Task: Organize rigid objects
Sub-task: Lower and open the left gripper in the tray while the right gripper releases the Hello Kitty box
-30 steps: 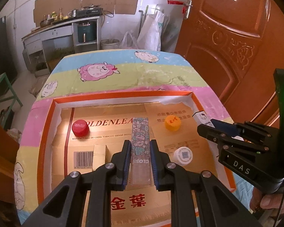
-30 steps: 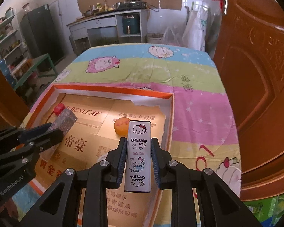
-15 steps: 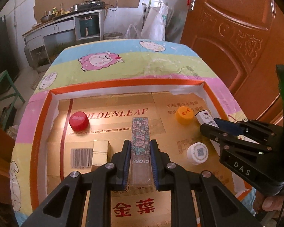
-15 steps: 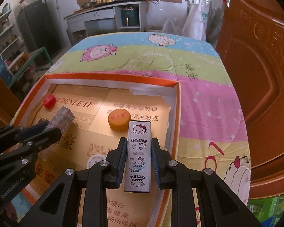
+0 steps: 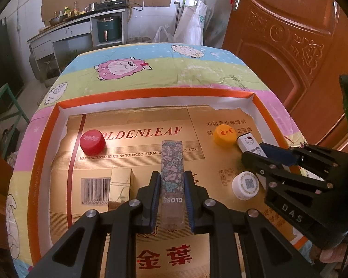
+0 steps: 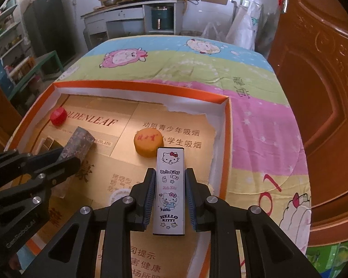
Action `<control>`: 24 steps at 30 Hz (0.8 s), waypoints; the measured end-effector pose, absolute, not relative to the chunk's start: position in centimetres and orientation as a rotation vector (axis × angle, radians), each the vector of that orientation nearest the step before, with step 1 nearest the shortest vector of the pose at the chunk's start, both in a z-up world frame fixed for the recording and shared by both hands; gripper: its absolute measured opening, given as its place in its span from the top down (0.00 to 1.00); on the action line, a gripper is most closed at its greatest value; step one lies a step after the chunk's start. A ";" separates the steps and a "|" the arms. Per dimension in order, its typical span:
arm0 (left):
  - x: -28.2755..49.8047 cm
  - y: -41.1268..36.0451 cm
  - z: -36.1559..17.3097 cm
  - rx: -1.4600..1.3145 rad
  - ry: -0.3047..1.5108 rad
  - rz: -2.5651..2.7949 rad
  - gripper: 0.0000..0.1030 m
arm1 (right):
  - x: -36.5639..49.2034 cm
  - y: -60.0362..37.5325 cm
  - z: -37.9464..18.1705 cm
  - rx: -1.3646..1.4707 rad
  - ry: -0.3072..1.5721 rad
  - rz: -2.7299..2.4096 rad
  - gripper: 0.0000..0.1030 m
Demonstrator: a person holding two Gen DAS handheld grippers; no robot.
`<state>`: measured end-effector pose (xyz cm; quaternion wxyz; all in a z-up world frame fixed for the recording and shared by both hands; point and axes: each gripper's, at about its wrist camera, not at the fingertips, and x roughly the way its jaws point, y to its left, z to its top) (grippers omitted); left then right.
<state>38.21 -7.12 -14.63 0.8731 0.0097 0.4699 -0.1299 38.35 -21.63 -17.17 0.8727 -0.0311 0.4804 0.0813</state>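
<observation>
**Both grippers low over the tray, each clenched on a slim box**

Left wrist view: the left gripper [image 5: 171, 199] grasps a floral patterned box [image 5: 171, 173] between its blue pads, the box pointing away over the middle of the orange-rimmed tray [image 5: 150, 93]. Only this view shows the white cap [image 5: 245, 185] in full, near the tray's right edge, and the gold carton [image 5: 121, 184] standing left of the gripper, towards the near edge. A red cap [image 5: 92, 140] lies towards the far left corner and an orange cap [image 5: 224, 134] towards the far right. The right gripper [image 5: 262, 153] enters from the right, and only the far end of its Hello Kitty box [image 5: 247, 141] shows, just beside the orange cap.

Right wrist view: the right gripper [image 6: 169, 194] is clamped on the Hello Kitty box [image 6: 169, 185], whose full printed face shows here alone. Its far end sits just before the orange cap [image 6: 148, 141], near the tray's right wall [image 6: 227, 143]. The left gripper [image 6: 65, 159] comes in from the left holding the floral patterned box [image 6: 77, 142]; the red cap [image 6: 58, 115] lies beyond it. The white cap [image 6: 119, 194] is mostly hidden behind the fingers.

Against the frames a second ago, both grippers have come lower, the tray contents looming larger, and neither grip has changed.
</observation>
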 end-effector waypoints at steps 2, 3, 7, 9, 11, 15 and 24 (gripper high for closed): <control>38.2 -7.0 -14.7 0.008 0.978 -0.274 0.80 | 38.4 -21.8 -17.2 -0.054 0.998 0.175 0.75; 38.1 -6.9 -14.7 0.003 0.971 -0.276 0.80 | 38.3 -21.8 -17.2 -0.051 0.998 0.177 0.75; 37.7 -6.7 -14.5 -0.014 0.957 -0.294 0.80 | 38.1 -22.0 -17.1 -0.038 0.990 0.182 0.71; 37.4 -6.6 -14.2 -0.023 0.940 -0.297 0.80 | 37.7 -22.3 -16.8 -0.003 0.969 0.196 0.62; 37.0 -6.6 -13.5 -0.025 0.917 -0.300 0.80 | 37.3 -22.4 -16.5 0.007 0.944 0.202 0.50; 36.4 -6.5 -12.3 -0.026 0.886 -0.304 0.77 | 36.5 -22.5 -15.8 0.018 0.926 0.201 0.48; 32.7 -5.4 -9.4 -0.016 0.775 -0.300 0.41 | 33.4 -23.9 -13.9 0.125 0.862 0.224 0.26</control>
